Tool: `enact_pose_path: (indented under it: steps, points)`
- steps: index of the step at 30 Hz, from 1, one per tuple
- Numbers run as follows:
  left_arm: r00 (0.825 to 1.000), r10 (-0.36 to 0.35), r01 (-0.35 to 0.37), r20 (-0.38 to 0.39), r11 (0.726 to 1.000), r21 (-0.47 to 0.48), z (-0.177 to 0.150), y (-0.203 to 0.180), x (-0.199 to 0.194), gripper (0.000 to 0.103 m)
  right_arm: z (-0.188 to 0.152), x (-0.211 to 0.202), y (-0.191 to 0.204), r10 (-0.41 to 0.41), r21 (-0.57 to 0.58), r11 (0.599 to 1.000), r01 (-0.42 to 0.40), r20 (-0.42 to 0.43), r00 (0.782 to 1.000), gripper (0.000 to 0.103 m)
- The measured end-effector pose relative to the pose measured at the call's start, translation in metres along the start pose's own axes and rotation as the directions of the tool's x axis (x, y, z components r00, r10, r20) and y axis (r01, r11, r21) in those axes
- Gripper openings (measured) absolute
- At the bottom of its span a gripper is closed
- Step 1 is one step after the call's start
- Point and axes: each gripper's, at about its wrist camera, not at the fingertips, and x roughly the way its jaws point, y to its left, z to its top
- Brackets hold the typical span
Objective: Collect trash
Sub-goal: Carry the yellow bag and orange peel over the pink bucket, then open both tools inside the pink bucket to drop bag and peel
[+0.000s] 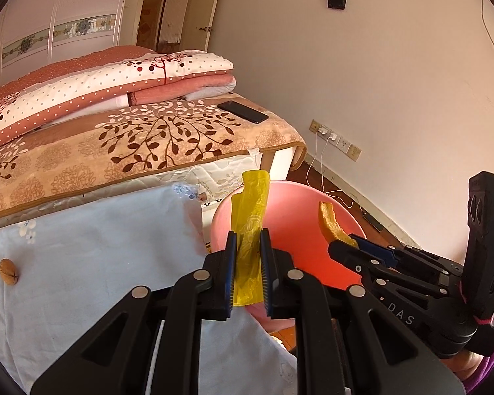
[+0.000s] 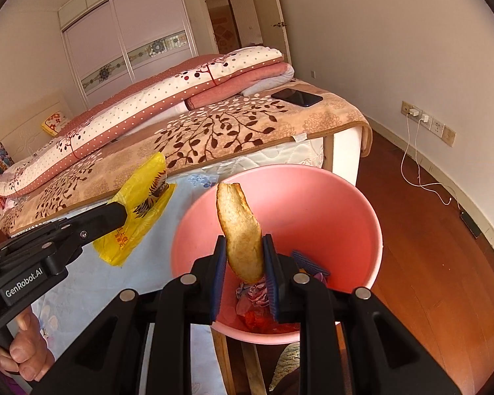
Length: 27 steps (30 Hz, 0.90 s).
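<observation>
Fingers of the right gripper (image 2: 244, 256) are clamped on a peel-like scrap of rind (image 2: 240, 233), held upright right over the mouth of the pink basin (image 2: 355, 204). Fingers of the left gripper (image 1: 248, 260) pinch a crumpled yellow plastic bag (image 1: 250, 217); from the right wrist view that bag hangs above the pale blue sheet, just beside the basin's rim and not yet over it. Down in the basin already lie some crumpled wrappers (image 2: 257, 296) and a red scrap, so part of the collecting looks done. Both held pieces have yet to be dropped in. Further left on the sheet two walnuts (image 1: 8, 271) remain; whether they count as trash I cannot tell. Beyond, on the bed's leaf-patterned blanket (image 1: 141, 144), lies a black phone (image 1: 243, 111).
</observation>
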Motion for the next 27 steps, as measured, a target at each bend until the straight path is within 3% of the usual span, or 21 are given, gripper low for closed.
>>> enact_pose_path:
  steps: [13, 27]
  points:
    - [0.999, -0.015, 0.017, -0.045, 0.999, 0.043, 0.004, -0.028, 0.047, 0.013, 0.002, 0.013, -0.038, -0.053, 0.063, 0.997, 0.053, -0.005, 0.999, 0.021]
    - [0.995, 0.003, 0.002, -0.098, 0.999, 0.050, 0.003, -0.034, 0.090, 0.013, 0.002, 0.039, -0.055, -0.089, 0.089, 0.992, 0.092, -0.039, 0.995, 0.021]
